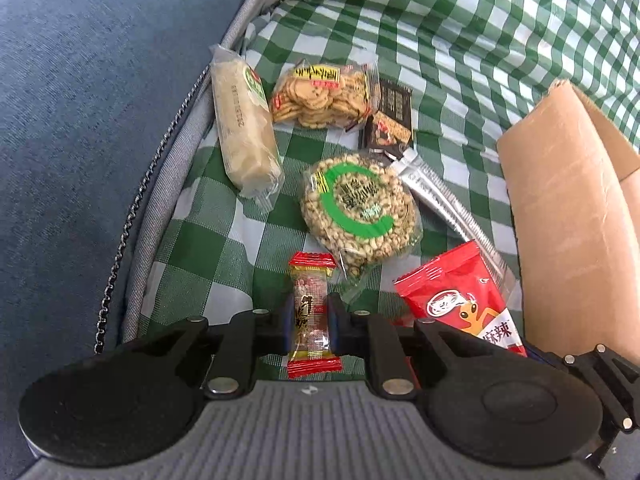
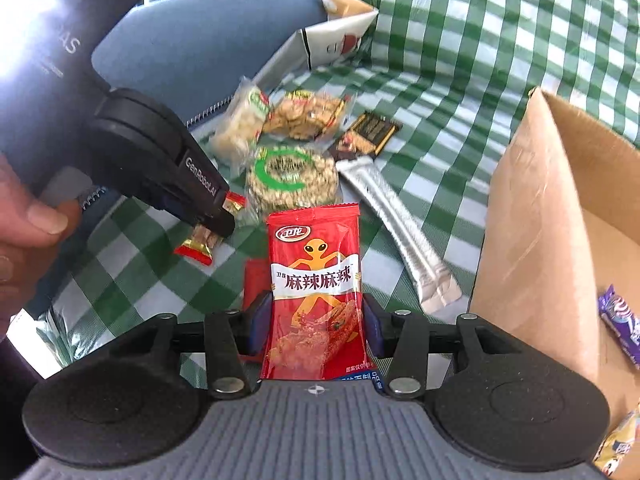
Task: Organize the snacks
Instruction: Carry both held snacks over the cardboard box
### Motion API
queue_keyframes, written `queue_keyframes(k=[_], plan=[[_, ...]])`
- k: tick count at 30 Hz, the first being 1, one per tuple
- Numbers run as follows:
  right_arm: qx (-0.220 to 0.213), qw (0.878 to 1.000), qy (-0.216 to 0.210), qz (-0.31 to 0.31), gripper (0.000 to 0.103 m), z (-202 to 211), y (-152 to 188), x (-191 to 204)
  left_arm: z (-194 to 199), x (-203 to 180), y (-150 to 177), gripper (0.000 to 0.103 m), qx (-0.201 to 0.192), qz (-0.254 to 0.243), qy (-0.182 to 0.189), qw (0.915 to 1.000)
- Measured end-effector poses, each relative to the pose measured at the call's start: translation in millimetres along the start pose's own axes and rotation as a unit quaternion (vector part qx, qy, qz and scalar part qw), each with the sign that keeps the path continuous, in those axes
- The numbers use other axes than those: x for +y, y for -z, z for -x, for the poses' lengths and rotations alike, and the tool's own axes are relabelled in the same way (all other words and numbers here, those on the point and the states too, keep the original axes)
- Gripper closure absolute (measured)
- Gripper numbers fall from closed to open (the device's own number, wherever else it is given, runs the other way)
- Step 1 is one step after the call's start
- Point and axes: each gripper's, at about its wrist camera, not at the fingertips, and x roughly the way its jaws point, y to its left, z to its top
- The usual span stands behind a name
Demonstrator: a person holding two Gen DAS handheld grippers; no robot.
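My left gripper (image 1: 311, 322) is shut on a small red-ended peanut candy (image 1: 313, 316), held above the green checked cloth (image 1: 224, 248); it also shows in the right wrist view (image 2: 218, 220) with the candy (image 2: 200, 242). My right gripper (image 2: 316, 320) is shut on a red spicy snack packet (image 2: 314, 292), which also shows at the lower right of the left wrist view (image 1: 460, 300). A round puffed-grain cake (image 1: 358, 210), a cracker bag (image 1: 324, 96), a pale bar (image 1: 244, 128), a dark packet (image 1: 390, 118) and a silver stick (image 1: 444, 196) lie on the cloth.
An open cardboard box (image 2: 560, 216) stands at the right, with a purple snack (image 2: 620, 320) inside; it also shows in the left wrist view (image 1: 572, 216). A blue sofa cushion (image 1: 88, 100) lies to the left. A white printed bag (image 2: 336, 40) sits at the back.
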Motion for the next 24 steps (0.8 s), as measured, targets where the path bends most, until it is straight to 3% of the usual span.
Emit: queue_keyframes(k=[6,18,24], plan=[[-0.052,0.999,0.004,0.000,0.054,22.4,-8.3,-4.5,23.8,-2.9,-3.4,0.086,-0.065,0.000,-0.004,0.9979],[-0.177,0.984,0.024,-0.011,0.054,80.7,-19.7,-29.5,65.7,-14.4,-12.8,0.086,-0.155,0.032,0.038,0.9866],[-0.208,0.976,0.049,-0.031,0.054,98.5,-17.0,-51.6,83.4,-41.3,-11.4,0.086,-0.189,0.019,0.063,0.9798]])
